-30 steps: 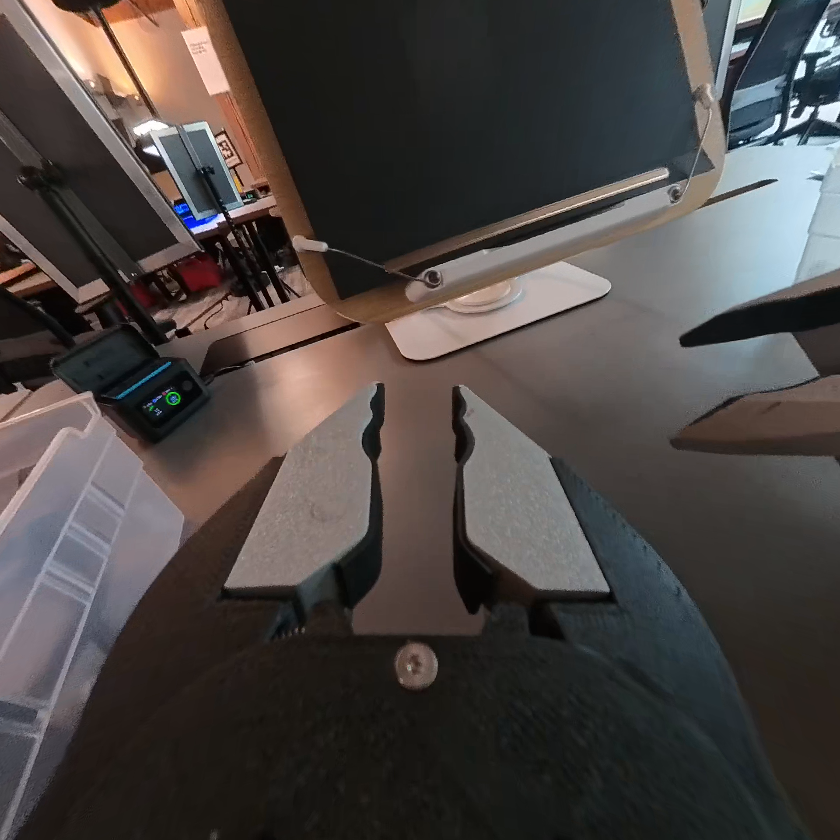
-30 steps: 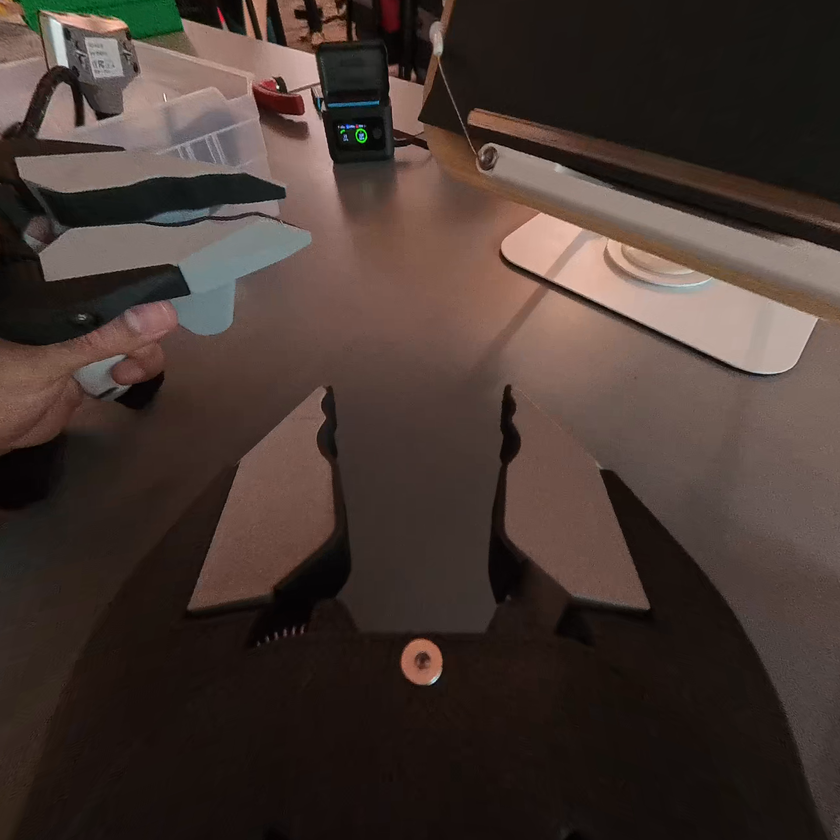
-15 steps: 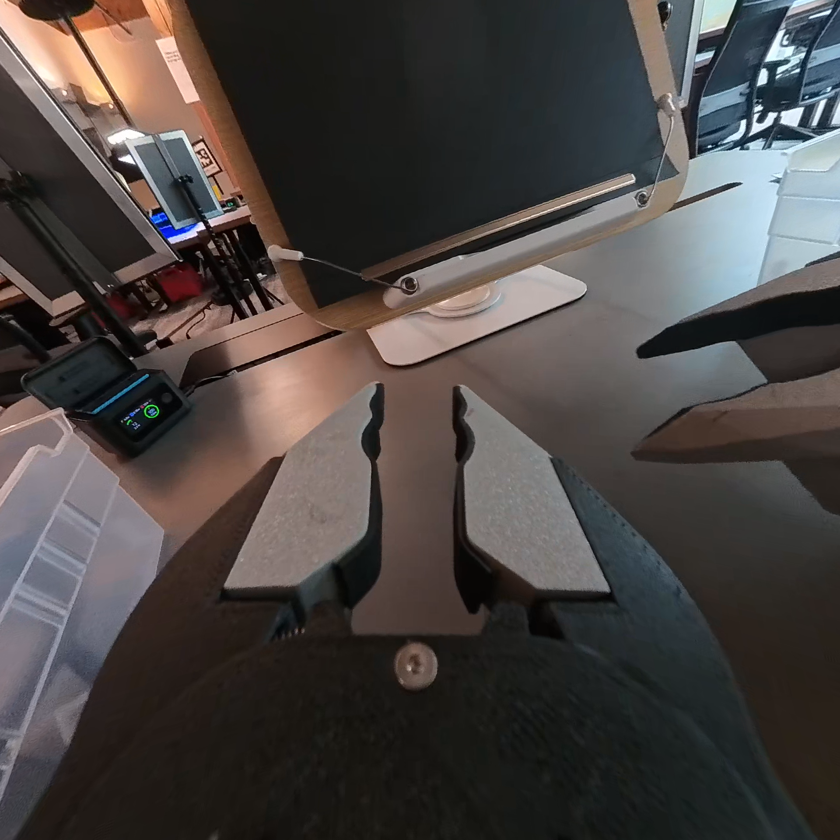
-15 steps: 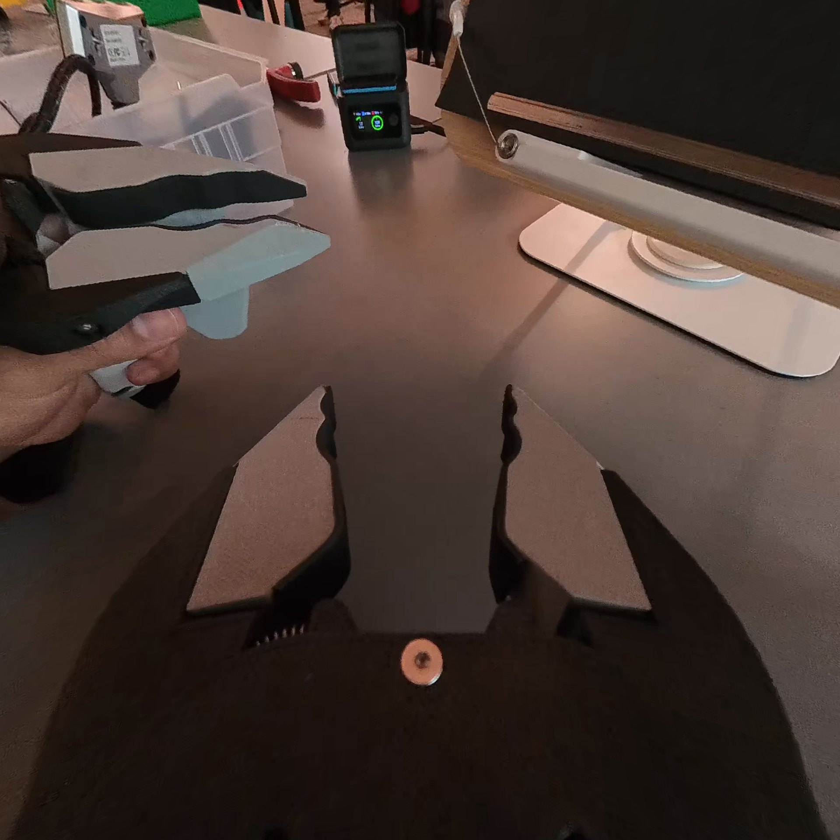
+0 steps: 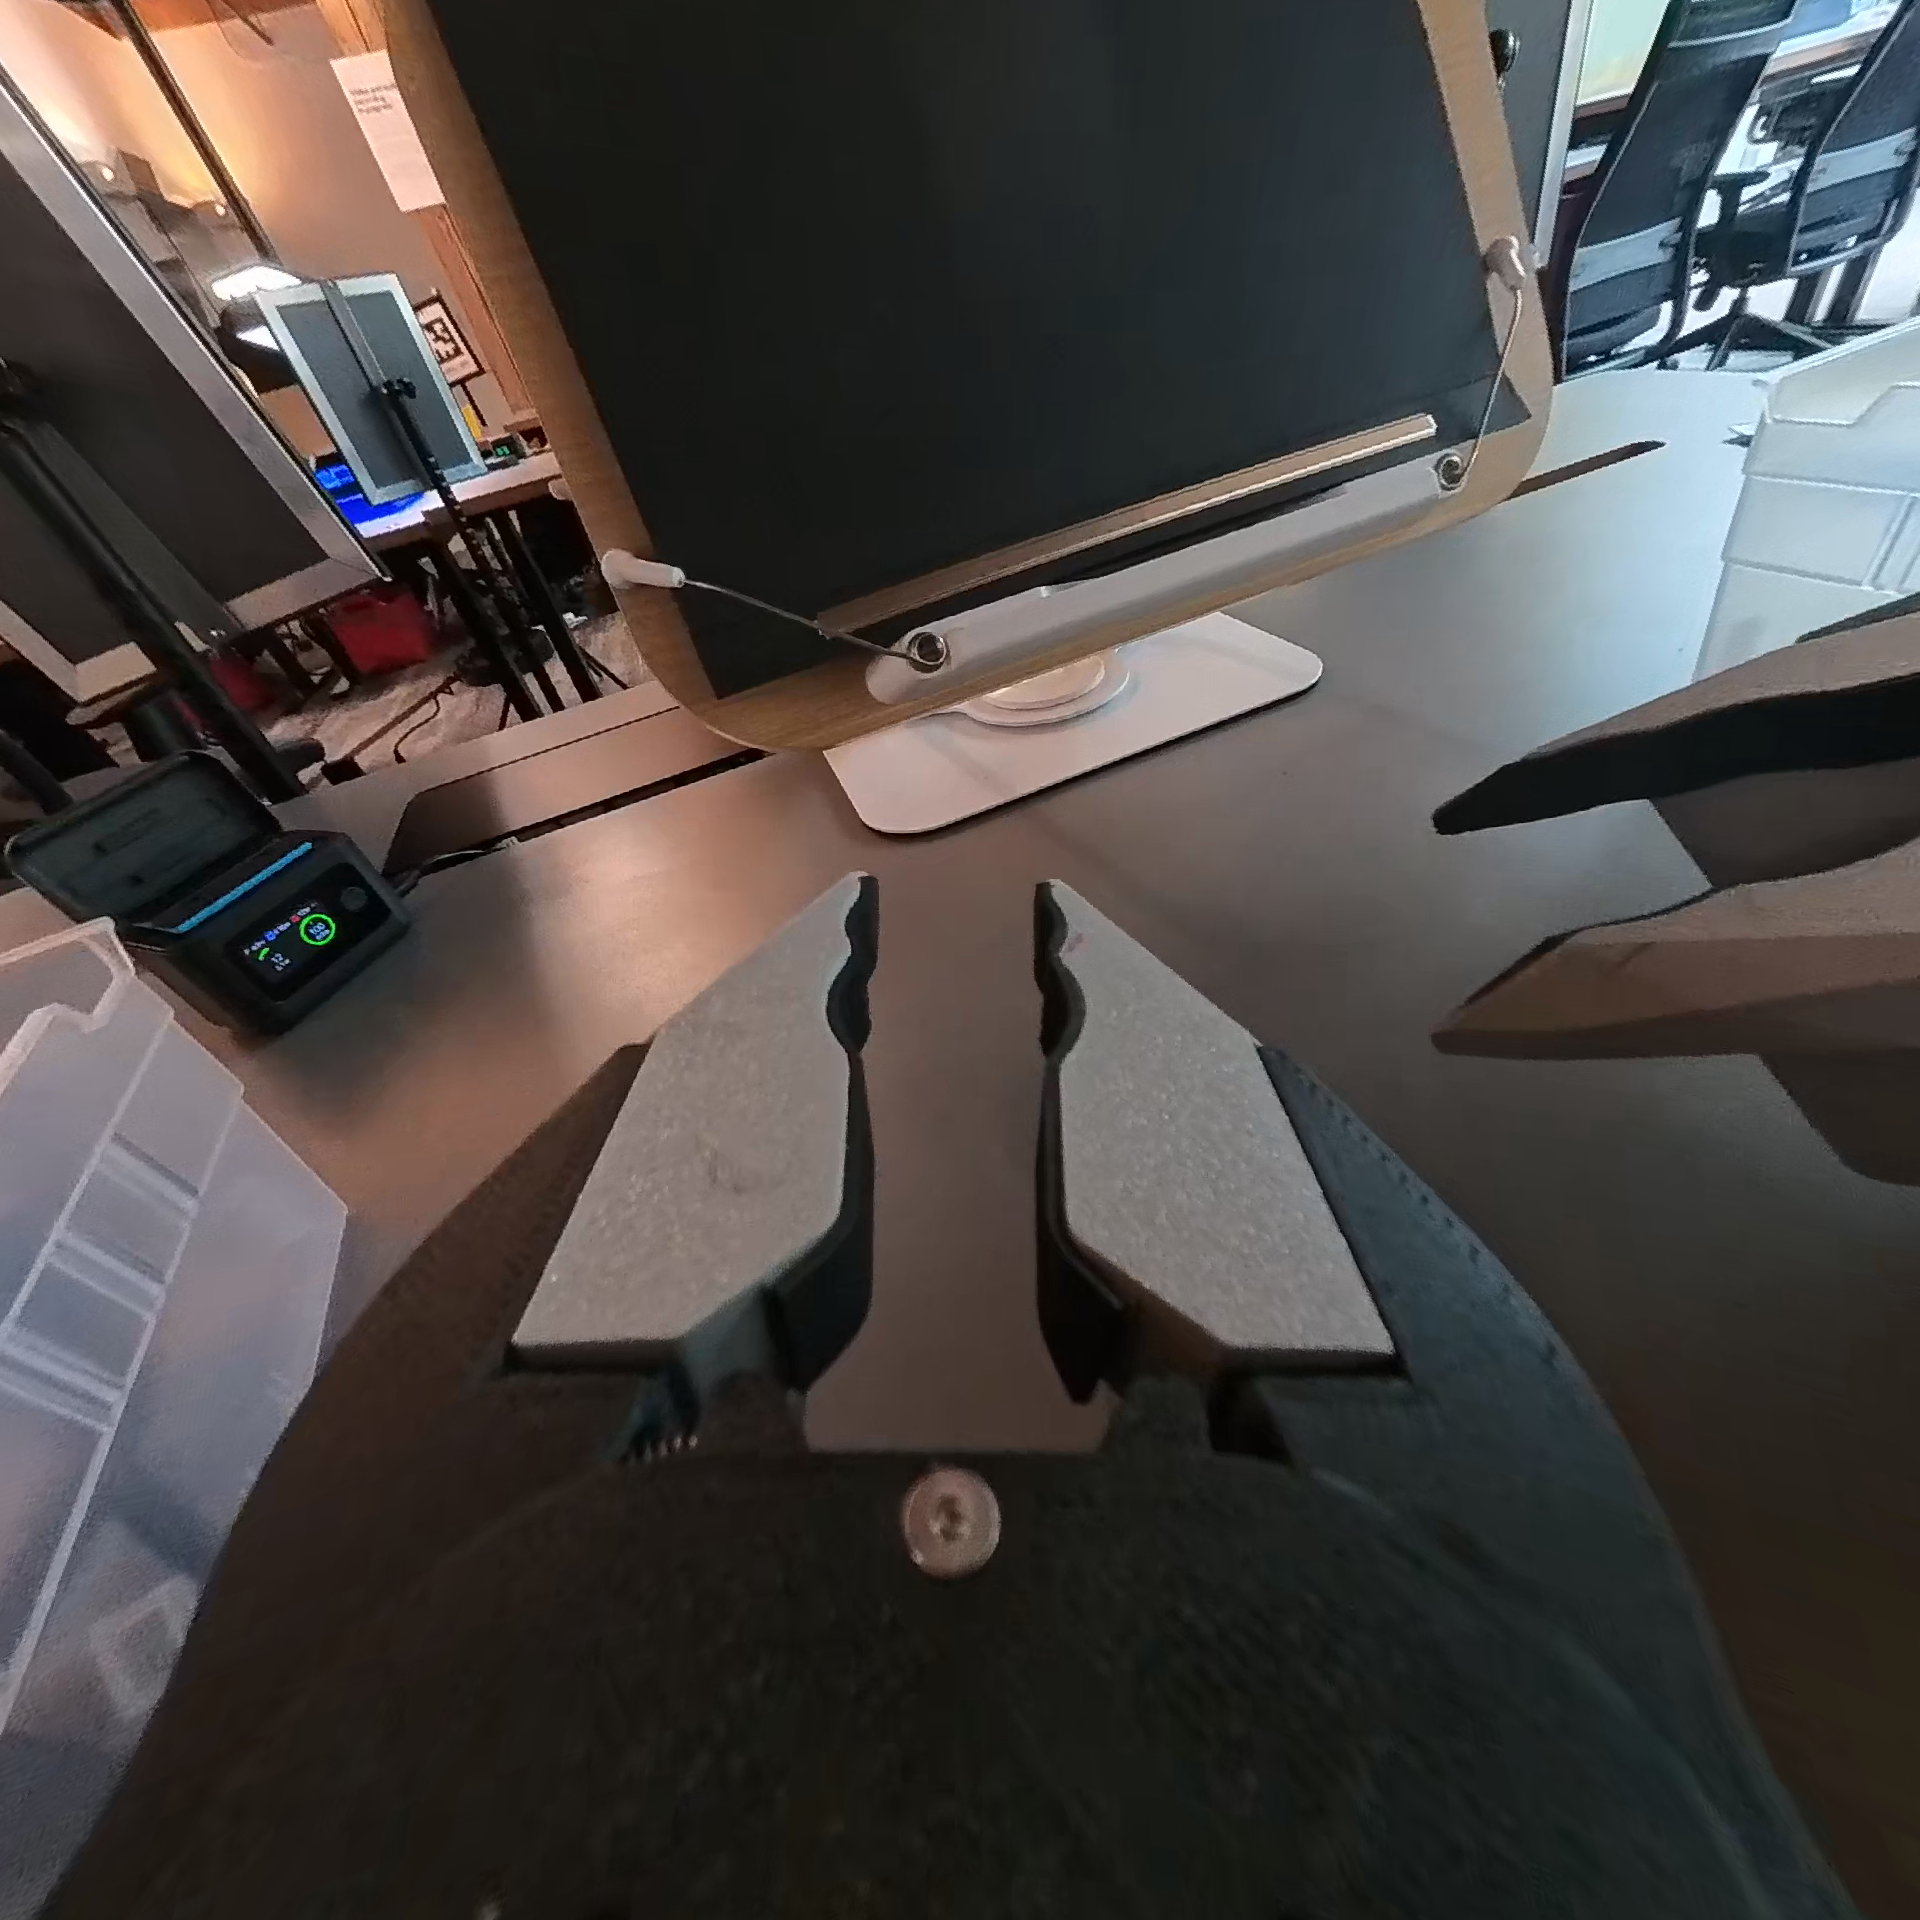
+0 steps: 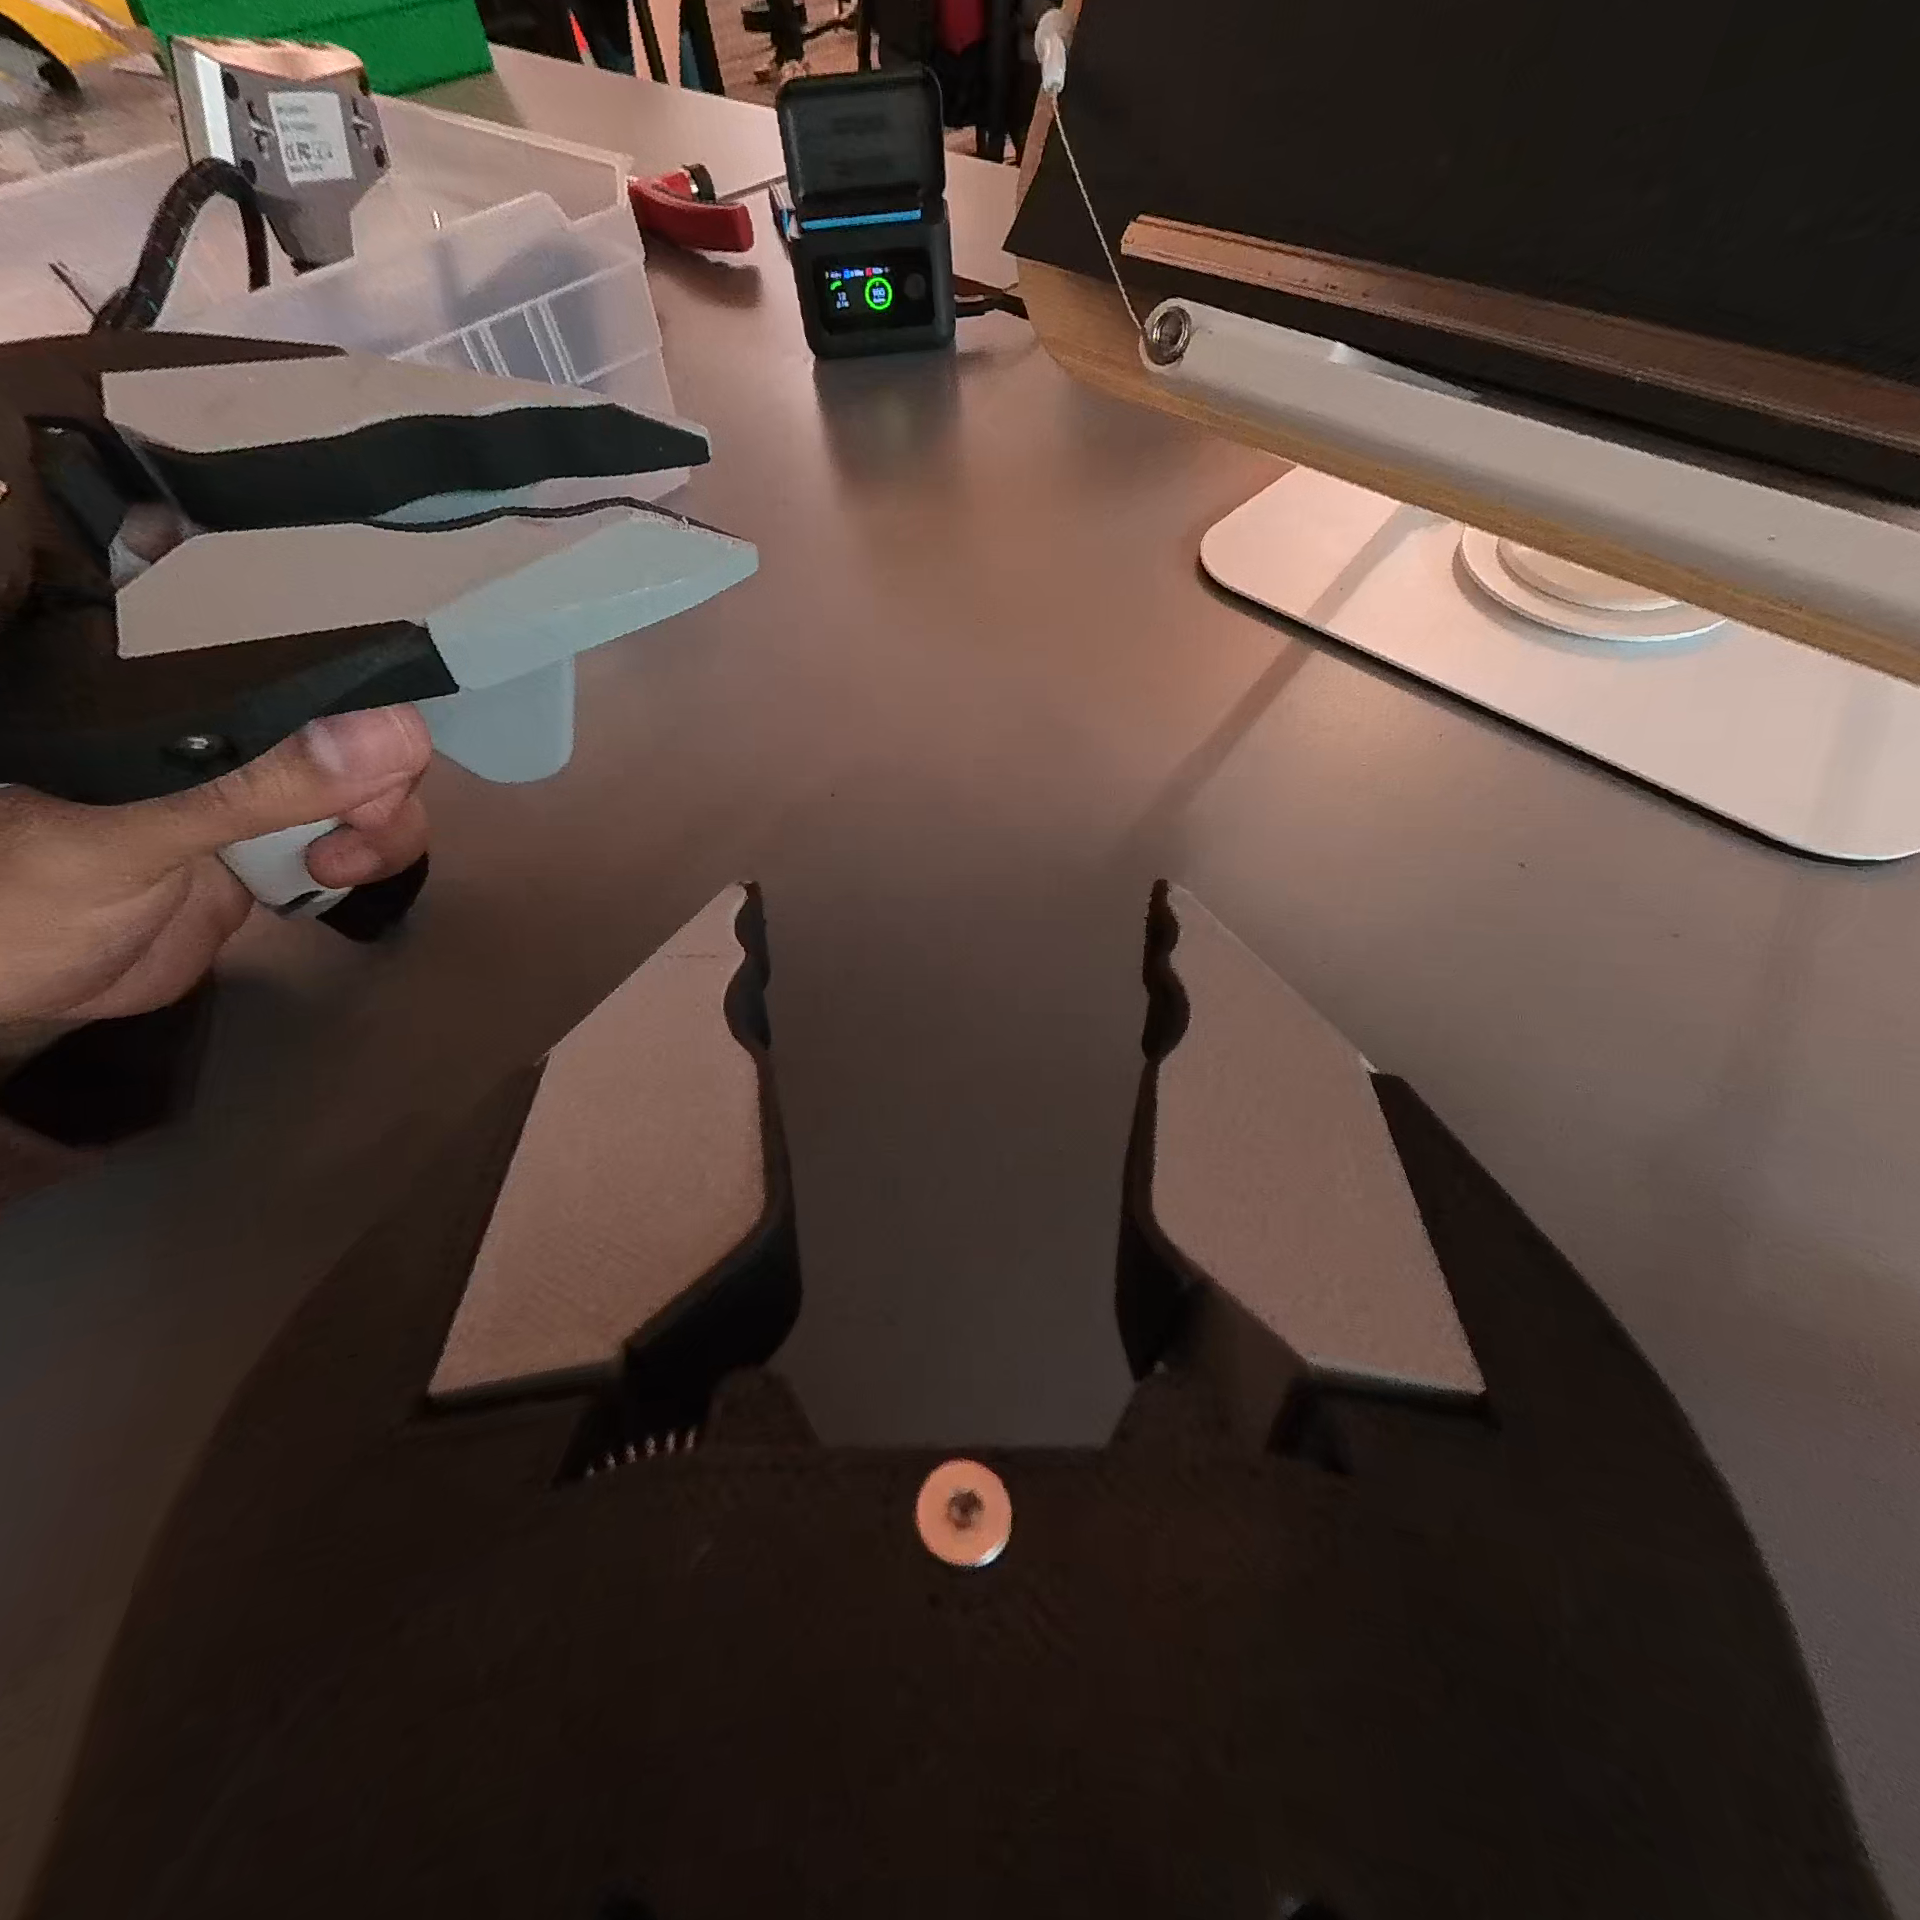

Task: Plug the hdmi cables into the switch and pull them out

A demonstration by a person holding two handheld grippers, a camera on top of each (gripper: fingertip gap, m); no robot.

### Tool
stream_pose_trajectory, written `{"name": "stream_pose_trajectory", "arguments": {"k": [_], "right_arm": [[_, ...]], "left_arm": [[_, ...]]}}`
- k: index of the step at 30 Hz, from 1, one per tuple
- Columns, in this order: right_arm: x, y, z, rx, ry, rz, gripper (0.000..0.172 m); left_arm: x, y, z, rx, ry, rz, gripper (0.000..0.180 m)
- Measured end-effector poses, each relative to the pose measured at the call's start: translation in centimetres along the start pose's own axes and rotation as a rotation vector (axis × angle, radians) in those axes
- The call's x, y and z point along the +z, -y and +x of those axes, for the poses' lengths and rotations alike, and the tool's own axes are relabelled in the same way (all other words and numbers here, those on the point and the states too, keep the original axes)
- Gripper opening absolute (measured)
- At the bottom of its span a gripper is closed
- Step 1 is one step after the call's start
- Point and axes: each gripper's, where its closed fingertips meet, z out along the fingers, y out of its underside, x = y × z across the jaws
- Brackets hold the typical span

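A grey box with a label, likely the switch (image 6: 278,135), stands at the far left with a black braided cable (image 6: 166,244) running from it, behind a clear plastic bin. My left gripper (image 5: 951,894) hovers over the dark table (image 5: 1195,935) with its jaws a little apart and nothing between them. It also shows in the right wrist view (image 6: 727,499), held by a hand (image 6: 156,862). My right gripper (image 6: 951,894) is wide open and empty over the bare table. It also shows at the right edge of the left wrist view (image 5: 1439,925). No plug is at either gripper.
A dark screen in a wooden frame (image 5: 1039,312) stands on a white base (image 5: 1091,748) ahead. A small black device with a lit display (image 6: 878,281) and a red-handled tool (image 6: 691,208) lie at the back. The clear plastic bin (image 5: 125,1195) is at the left, and a white container (image 5: 1829,540) at the right.
Both grippers drifted slightly, and the left one came a little closer to the right one. Neither jaw opening changed and nothing was taken hold of.
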Motion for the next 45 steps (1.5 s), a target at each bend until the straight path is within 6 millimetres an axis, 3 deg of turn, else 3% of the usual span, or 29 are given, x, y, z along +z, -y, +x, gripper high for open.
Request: {"name": "stream_pose_trajectory", "arguments": {"k": [12, 17, 20, 24, 35, 37, 41, 45], "right_arm": [[0.1, -0.2, 0.7, -0.006, -0.039, -0.017, 0.074], [-0.5, -0.6, 4.6, -0.053, -0.305, -0.053, 0.081], [-0.9, 0.0, 5.6, -0.045, -0.369, -0.016, 0.095], [-0.9, -0.2, 5.8, -0.03, -0.37, -0.027, 0.104], [-1.0, -1.6, 6.3, 0.02, -0.363, -0.1, 0.109], [-1.1, -1.4, 6.2, 0.008, -0.356, -0.091, 0.105], [-3.0, 2.0, 5.8, -0.107, -0.401, 0.1, 0.091], [-3.6, 2.3, 4.7, -0.134, -0.37, 0.184, 0.078]], "left_arm": [[0.1, -0.1, 0.3, 0.013, -0.006, -0.003, 0.025], [0.1, -0.1, 0.3, 0.021, -0.004, -0.004, 0.025], [0.1, -0.1, 0.3, 0.022, -0.003, -0.004, 0.025], [0.1, -0.1, 0.3, 0.022, -0.003, -0.004, 0.025], [0.0, 0.0, 0.5, 0.01, -0.011, -0.003, 0.026], [0.0, 0.0, 0.5, 0.017, -0.007, 0.0, 0.026], [-0.1, 0.2, 0.7, 0.034, -0.01, 0.009, 0.026], [0.0, 0.1, 0.9, 0.045, -0.014, 0.003, 0.026]]}}
